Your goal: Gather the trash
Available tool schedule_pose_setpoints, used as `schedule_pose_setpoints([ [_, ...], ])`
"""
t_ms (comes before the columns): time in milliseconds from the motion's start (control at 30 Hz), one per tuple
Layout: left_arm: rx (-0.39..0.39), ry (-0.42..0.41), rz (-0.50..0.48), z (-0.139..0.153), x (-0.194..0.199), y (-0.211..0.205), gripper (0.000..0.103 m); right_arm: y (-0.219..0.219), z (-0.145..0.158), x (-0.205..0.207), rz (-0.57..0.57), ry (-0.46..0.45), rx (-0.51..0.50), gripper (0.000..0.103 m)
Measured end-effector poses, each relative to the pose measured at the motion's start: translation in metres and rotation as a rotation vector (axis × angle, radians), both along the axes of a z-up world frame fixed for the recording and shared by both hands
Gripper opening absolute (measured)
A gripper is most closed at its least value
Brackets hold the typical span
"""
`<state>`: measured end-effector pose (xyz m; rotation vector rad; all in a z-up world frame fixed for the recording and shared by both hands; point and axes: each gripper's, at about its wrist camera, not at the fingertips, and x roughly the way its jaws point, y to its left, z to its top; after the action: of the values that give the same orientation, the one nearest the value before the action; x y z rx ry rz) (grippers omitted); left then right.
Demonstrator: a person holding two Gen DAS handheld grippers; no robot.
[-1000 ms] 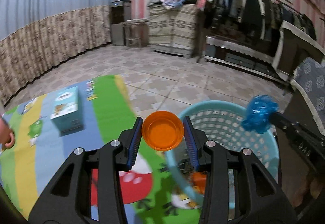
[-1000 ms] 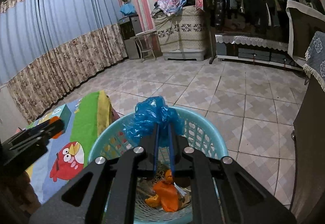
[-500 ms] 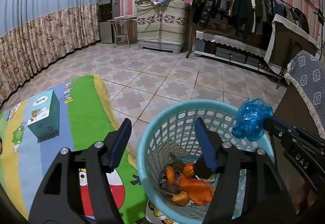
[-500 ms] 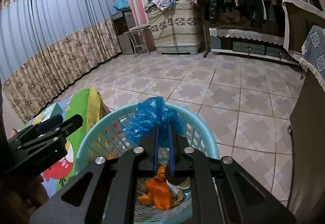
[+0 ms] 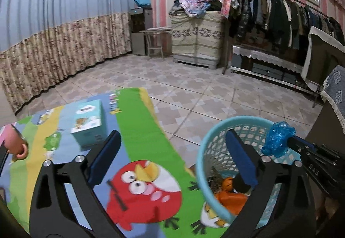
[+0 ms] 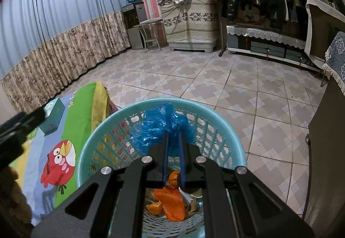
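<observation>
A light blue plastic basket [image 5: 201, 151] [image 6: 228, 130] stands on the floor with orange peel and wrappers [image 5: 230, 197] [image 6: 172, 201] in its bottom. My left gripper [image 5: 172, 135] hangs over the mat just left of the basket. Its jaws are opening wide and nothing is between them. My right gripper [image 6: 172, 133] [image 5: 290, 143] is over the basket's mouth. It pinches a crumpled blue plastic bag [image 6: 155, 128] [image 5: 278, 141]; its jaws are opening slightly, but the pads still press on the bag.
A colourful play mat [image 5: 140, 190] with a red bird lies left of the basket, with a teal box [image 5: 88, 123] on it. A hand [image 5: 17, 145] shows at the far left. A dark cabinet [image 6: 327, 130] stands close on the right. Tiled floor stretches beyond.
The left jaws have spread wide and the orange cup they held is gone from between them. The left view swung from the basket toward the mat. The right gripper stayed over the basket with the bag.
</observation>
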<state>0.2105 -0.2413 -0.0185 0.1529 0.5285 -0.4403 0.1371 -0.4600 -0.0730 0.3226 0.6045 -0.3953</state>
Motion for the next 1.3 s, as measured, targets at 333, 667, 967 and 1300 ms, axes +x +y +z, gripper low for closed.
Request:
schedule_pose_setpoints([
  [333, 0.002, -0.025, 0.067, 0.010, -0.022, 0.052, 0.097, 0.007, -0.015, 0.016, -0.009, 0.070, -0.031, 0.081],
  [667, -0.027, -0.020, 0.172, 0.018, -0.030, 0.098, 0.097, 0.008, 0.000, 0.003, -0.051, 0.033, -0.035, 0.093],
  [967, -0.014, -0.036, 0.205, 0.024, -0.048, 0.119, 0.097, 0.028, 0.013, -0.007, -0.022, 0.005, -0.040, 0.098],
  [1300, -0.026, -0.060, 0.274, 0.029, -0.091, 0.153, 0.097, 0.080, 0.026, -0.028, 0.089, -0.026, -0.098, 0.098],
])
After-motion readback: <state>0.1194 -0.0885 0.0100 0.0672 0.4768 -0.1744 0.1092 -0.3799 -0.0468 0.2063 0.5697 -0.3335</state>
